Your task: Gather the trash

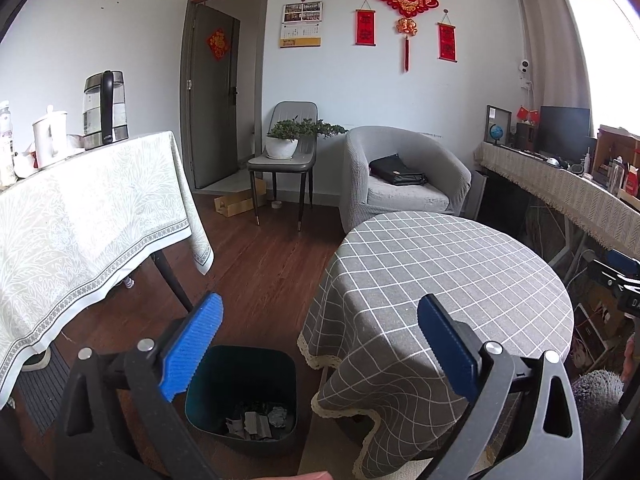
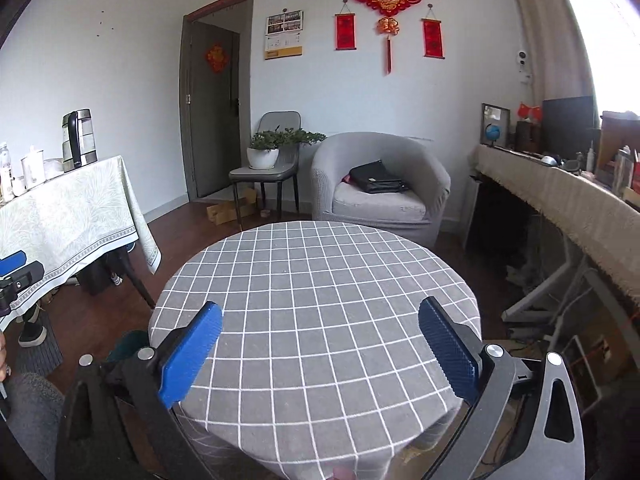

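A dark teal trash bin [image 1: 256, 372] stands on the wood floor left of the round table [image 1: 460, 280]; crumpled paper scraps [image 1: 260, 420] lie at its bottom. My left gripper [image 1: 320, 344] is open and empty, held above the bin and the table's left edge. My right gripper [image 2: 320, 344] is open and empty above the round table's grey checked cloth [image 2: 320, 300]. In the right wrist view only the bin's rim [image 2: 128, 342] shows behind the left finger. The left gripper shows at the far left of the right wrist view [image 2: 14, 276], the right gripper at the far right of the left wrist view [image 1: 620, 280].
A table with a pale patterned cloth [image 1: 80, 216] holds a kettle [image 1: 105, 110] and cups at left. A chair with a potted plant [image 1: 284, 140], a grey armchair [image 1: 400, 176] with a black bag, and a cluttered desk [image 1: 580, 188] line the back and right.
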Available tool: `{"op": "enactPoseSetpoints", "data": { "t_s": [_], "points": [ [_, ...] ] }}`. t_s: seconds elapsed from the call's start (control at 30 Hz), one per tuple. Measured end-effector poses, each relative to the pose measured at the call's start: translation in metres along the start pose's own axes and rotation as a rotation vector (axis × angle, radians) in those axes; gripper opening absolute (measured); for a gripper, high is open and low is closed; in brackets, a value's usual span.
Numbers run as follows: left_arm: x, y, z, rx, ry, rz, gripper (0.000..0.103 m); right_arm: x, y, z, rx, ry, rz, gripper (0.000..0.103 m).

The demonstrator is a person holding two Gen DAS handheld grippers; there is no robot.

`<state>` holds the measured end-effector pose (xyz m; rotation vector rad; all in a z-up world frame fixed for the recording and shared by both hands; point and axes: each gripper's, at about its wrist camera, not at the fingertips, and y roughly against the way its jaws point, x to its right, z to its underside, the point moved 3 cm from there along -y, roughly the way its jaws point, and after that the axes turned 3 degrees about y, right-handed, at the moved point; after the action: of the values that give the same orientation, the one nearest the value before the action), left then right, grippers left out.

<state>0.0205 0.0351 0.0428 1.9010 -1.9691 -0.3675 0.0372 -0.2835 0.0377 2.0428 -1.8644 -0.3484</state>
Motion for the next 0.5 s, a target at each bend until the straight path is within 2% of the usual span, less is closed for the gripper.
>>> {"op": "enactPoseSetpoints", "data": {
  "t_s": [0.13,0.3,0.4,0.5],
  "points": [
    [-0.004,0.003,0.013,-0.003,0.007,-0.012,0.100,0.011,0.018,0.018,0.020,-0.019,0.010,0.099],
    [-0.005,0.011,0.033,-0.008,-0.037,-0.037,0.100,0.011,0.027,0.035,0.022,-0.006,-0.001,0.099],
    [-0.012,0.011,0.047,-0.025,-0.029,-0.047,0.100,0.009,0.030,0.040,0.035,-0.006,-0.019,0.099],
    [-0.016,0.013,0.048,-0.013,-0.019,-0.049,0.099,0.005,0.024,0.042,0.023,-0.004,-0.053,0.099]
  ]
}}
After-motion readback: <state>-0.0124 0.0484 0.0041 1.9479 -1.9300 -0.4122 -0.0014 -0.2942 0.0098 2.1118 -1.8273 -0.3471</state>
